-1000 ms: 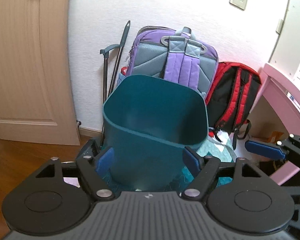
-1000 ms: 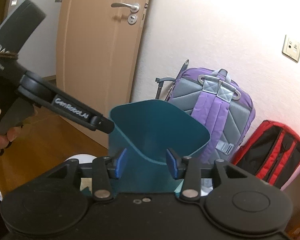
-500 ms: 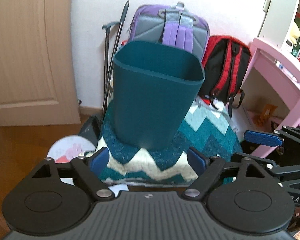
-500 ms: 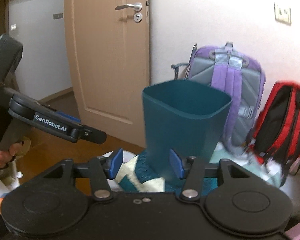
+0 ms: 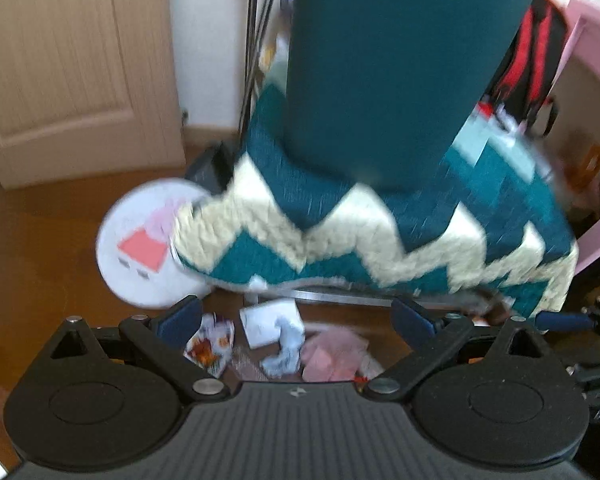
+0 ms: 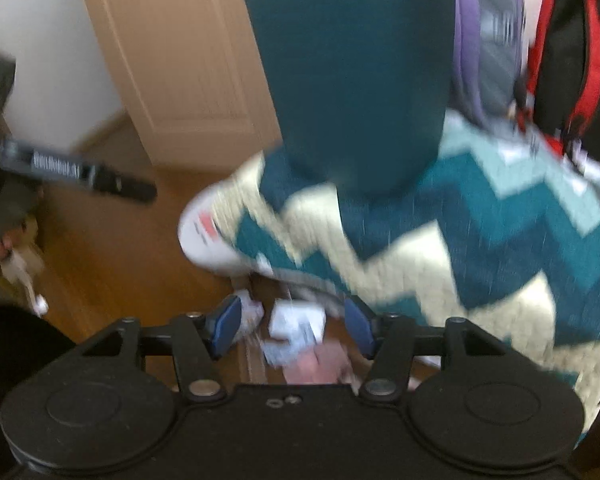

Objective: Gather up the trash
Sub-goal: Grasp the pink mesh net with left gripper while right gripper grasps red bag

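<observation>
Both of your tools are dropping from where they were a second ago: the teal bin (image 5: 396, 68), then seen from above with its mouth open toward you, is now towering over the cameras, and the floor under the seat is coming into view.

Your trash is lying on the wooden floor (image 5: 40, 248) just beyond the tools: a crumpled printed wrapper (image 5: 210, 344), a white paper piece (image 5: 268, 320), a pale blue scrap (image 5: 286, 350) and a pink wad (image 5: 334, 354), all bunched close together. They are blurred, so you cannot tell exactly what each one is.

Your left tool (image 5: 298, 316) is spreading its jaws, and nothing is sitting between its blue pads (image 5: 180, 314); the scraps are lying beyond them. Your right tool (image 6: 290, 326) is also widening, framing the same litter without pressing on it.

Above the trash, the bin is standing upright on a teal and cream zigzag blanket (image 5: 380, 236) draped over a seat. A round white plate-like disc with a pink cartoon (image 5: 144, 248) is resting beside the blanket's left edge. Behind, you are facing a wooden door (image 5: 72, 60), a purple backpack (image 6: 488, 40) and a red and black backpack (image 6: 572, 60).
</observation>
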{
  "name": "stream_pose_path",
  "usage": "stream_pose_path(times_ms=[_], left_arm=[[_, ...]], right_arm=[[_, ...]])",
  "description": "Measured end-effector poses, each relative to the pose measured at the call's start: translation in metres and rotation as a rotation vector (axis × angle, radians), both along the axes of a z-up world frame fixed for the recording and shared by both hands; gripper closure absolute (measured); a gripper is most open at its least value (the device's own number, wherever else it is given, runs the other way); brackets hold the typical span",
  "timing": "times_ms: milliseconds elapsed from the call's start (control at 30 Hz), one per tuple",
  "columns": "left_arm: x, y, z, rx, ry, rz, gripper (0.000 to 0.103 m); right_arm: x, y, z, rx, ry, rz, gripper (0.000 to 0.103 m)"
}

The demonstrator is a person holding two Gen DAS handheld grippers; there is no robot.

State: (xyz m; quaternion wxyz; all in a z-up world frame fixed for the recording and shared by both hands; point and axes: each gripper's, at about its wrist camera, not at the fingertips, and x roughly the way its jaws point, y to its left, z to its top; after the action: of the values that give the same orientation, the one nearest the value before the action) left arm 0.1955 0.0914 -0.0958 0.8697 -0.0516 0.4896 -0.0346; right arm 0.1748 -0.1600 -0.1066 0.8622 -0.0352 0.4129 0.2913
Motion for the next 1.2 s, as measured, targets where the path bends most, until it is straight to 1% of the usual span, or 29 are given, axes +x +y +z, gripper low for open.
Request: stream_pose_path(times_ms=[167,267,333,400,467,533,600,667,733,767,833,867,933,1067,1133,1200], left_arm=[[0.022,-0.018,-0.074,-0.008,0.132,-0.014,0.002],[0.035,-0.035,-0.115,0.003,0.205,-0.034,0.002],[0.044,-0.047,-0.143,0.015,0.264,-0.042,0.002],[0.054,-0.057,-0.169,0.025,0.322,-0.048,0.002],[0.061,-0.069,-0.191,0.043,0.355,-0.073,0.002],[0.069,-0.081,-0.215,0.061,0.377,-0.092,0.002],[0.076,-0.089,-0.240,0.053,0.407,-0.098,0.002],[0.085,-0.093,-0.266,0.039,0.445,-0.080,0.002],[0.090,-0.095,-0.293,0.016,0.493,-0.054,0.002],[0.091,-0.096,-0.306,0.007,0.517,-0.039,0.002],[0.093,-0.098,-0.331,-0.016,0.563,-0.010,0.002],[0.095,-0.099,-0.342,-0.017,0.583,0.007,0.002],[0.098,-0.097,-0.362,-0.043,0.615,0.051,0.002],[0.107,-0.093,-0.393,-0.114,0.666,0.153,0.002],[0.109,-0.095,-0.407,-0.137,0.693,0.186,0.002],[0.113,-0.097,-0.417,-0.141,0.709,0.201,0.002]], right_arm=[[-0.002,0.006,-0.076,-0.036,0.118,-0.005,0.046],[0.000,0.009,-0.127,-0.046,0.241,-0.026,0.046],[0.000,0.010,-0.154,-0.064,0.307,-0.036,0.046],[0.000,0.015,-0.185,-0.082,0.399,-0.041,0.046],[0.000,0.022,-0.210,-0.107,0.465,-0.029,0.046],[0.002,0.031,-0.231,-0.120,0.505,-0.017,0.046],[0.003,0.041,-0.251,-0.158,0.514,0.008,0.046],[0.001,0.048,-0.275,-0.211,0.516,0.052,0.046],[0.000,0.050,-0.293,-0.234,0.532,0.081,0.046],[0.001,0.051,-0.304,-0.251,0.541,0.087,0.046],[0.004,0.051,-0.318,-0.268,0.561,0.092,0.046],[0.005,0.052,-0.328,-0.282,0.569,0.096,0.046],[0.007,0.053,-0.340,-0.303,0.574,0.104,0.046],[0.008,0.060,-0.359,-0.308,0.599,0.134,0.046],[0.007,0.066,-0.366,-0.315,0.610,0.149,0.046],[0.007,0.072,-0.373,-0.328,0.597,0.168,0.046]])
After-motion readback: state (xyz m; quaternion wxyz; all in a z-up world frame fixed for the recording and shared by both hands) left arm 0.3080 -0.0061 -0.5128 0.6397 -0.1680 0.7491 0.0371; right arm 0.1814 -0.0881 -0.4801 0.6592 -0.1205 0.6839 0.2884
